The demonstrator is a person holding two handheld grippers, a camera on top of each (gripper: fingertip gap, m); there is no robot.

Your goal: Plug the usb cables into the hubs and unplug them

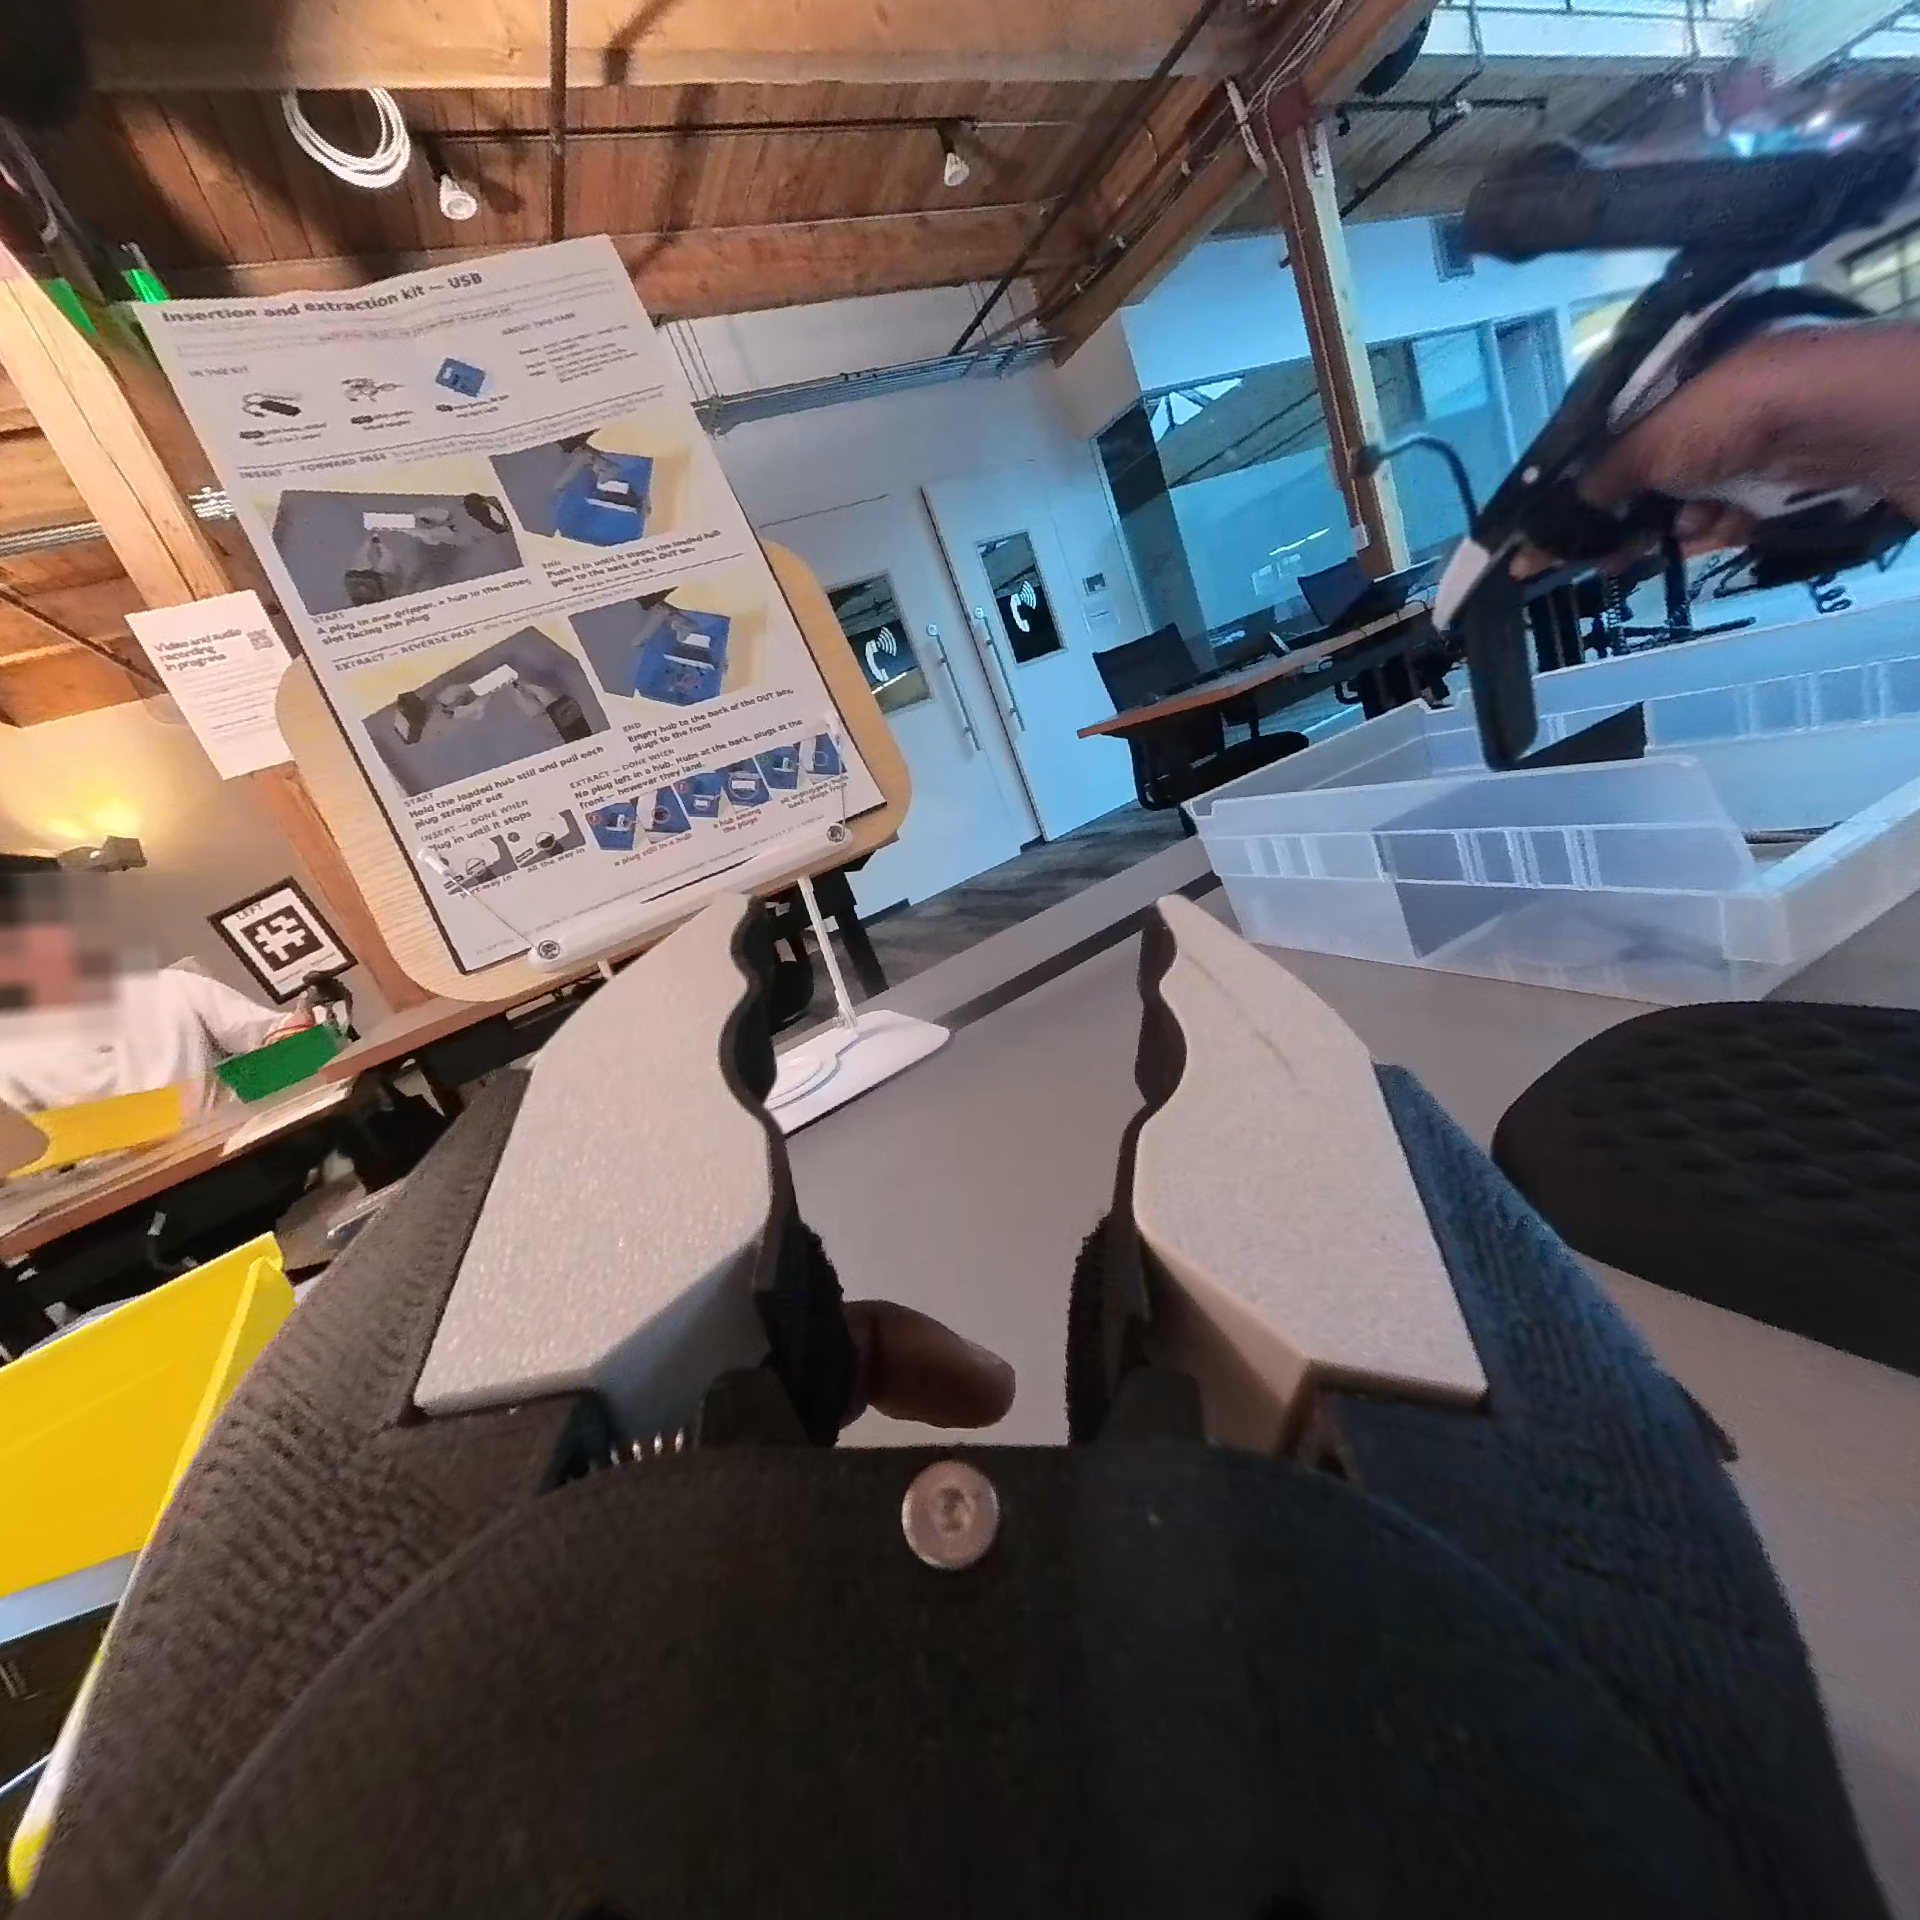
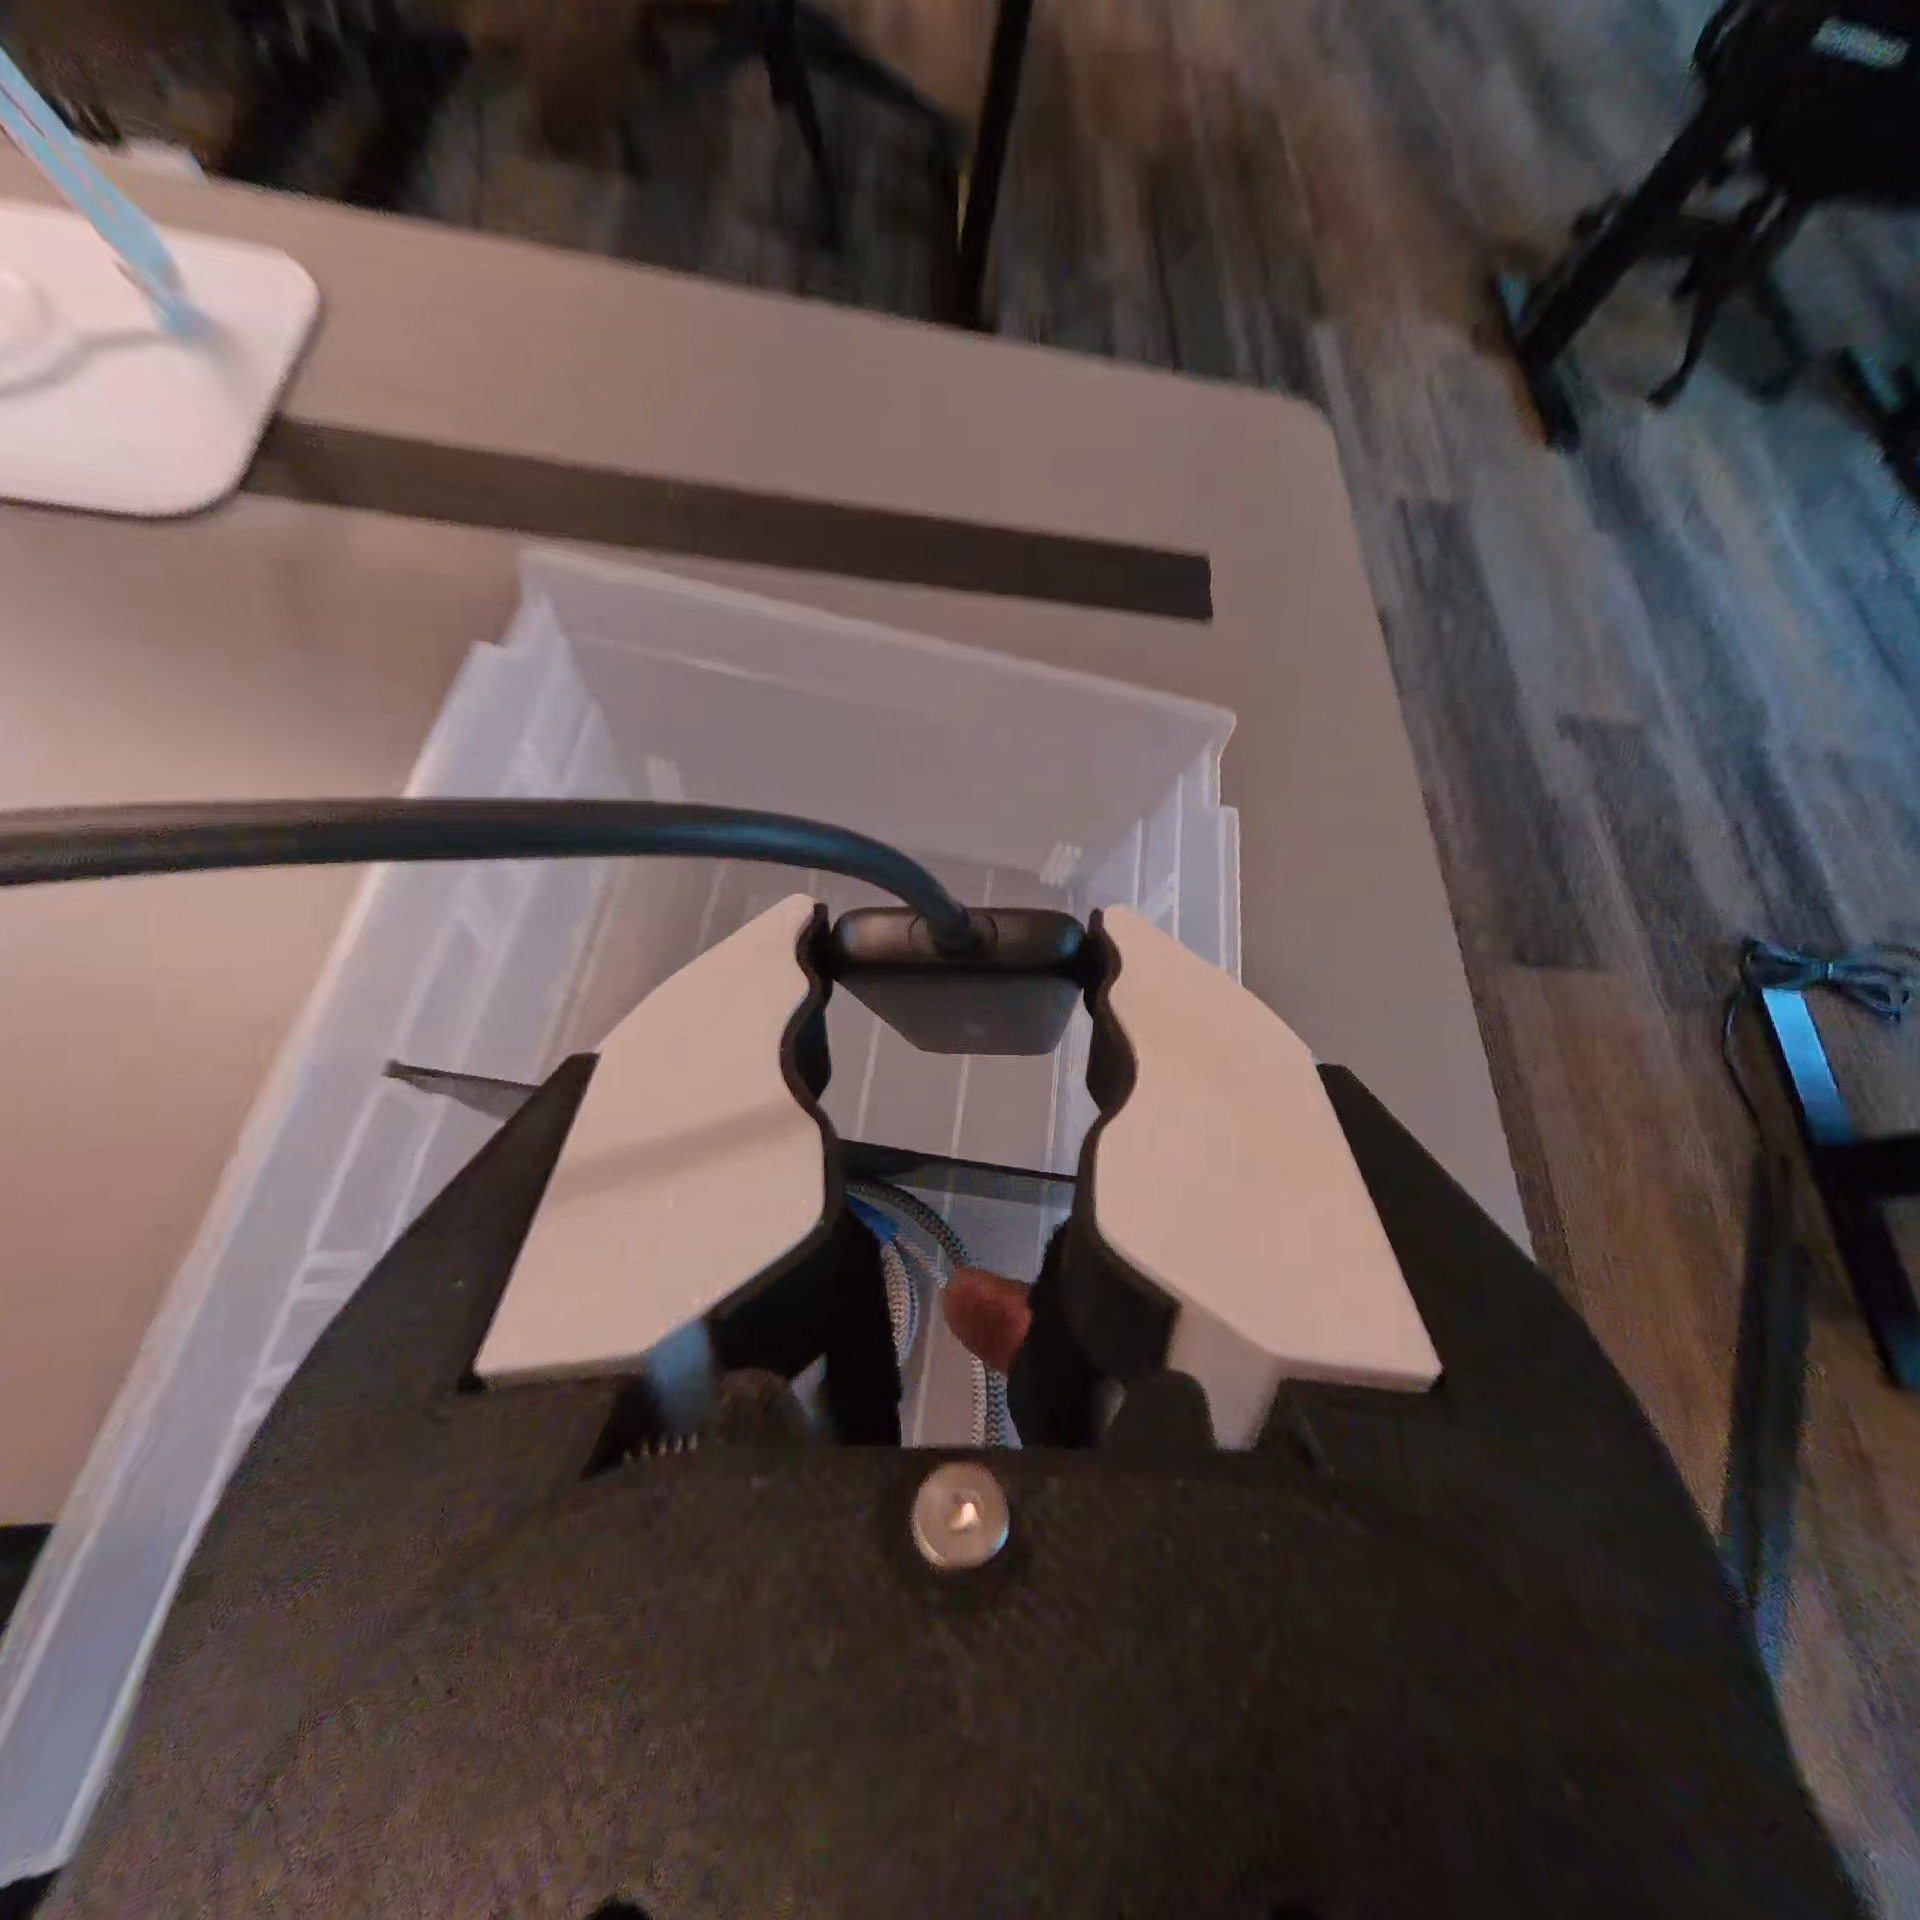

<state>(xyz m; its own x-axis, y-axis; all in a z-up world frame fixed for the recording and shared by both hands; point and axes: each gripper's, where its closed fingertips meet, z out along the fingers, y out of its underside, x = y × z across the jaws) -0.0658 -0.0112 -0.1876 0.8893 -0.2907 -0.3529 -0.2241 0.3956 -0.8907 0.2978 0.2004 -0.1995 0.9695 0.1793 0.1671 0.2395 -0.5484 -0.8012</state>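
Your right gripper (image 2: 951, 951) is clamped on a black hub (image 2: 951, 977) at its fingertips, held above the clear bin (image 2: 904, 717), its cable (image 2: 468, 826) trailing left. Your left gripper (image 1: 940, 940) is spread wide, empty, above the table (image 1: 1060, 1049). Braided cables (image 2: 914, 1299) lie in the bin's near compartment.

1. Left gripper (image 1: 951, 956): pale grey fingers, black textured body.
2. Right gripper (image 2: 954, 935): off-white fingers, black grainy body.
3. Hub (image 2: 951, 982): matte black, with black cable (image 2: 416, 826).
4. Bin (image 2: 727, 727): translucent white.
5. Table (image 2: 727, 436): beige-grey, with a dark strip.
6. Braided cables (image 2: 914, 1278): silver-grey and blue weave.
7. Stand base (image 2: 135, 384): white.
8. Folder (image 1: 125, 1413): bright yellow.
9. Pad (image 1: 1745, 1164): black, dimpled.
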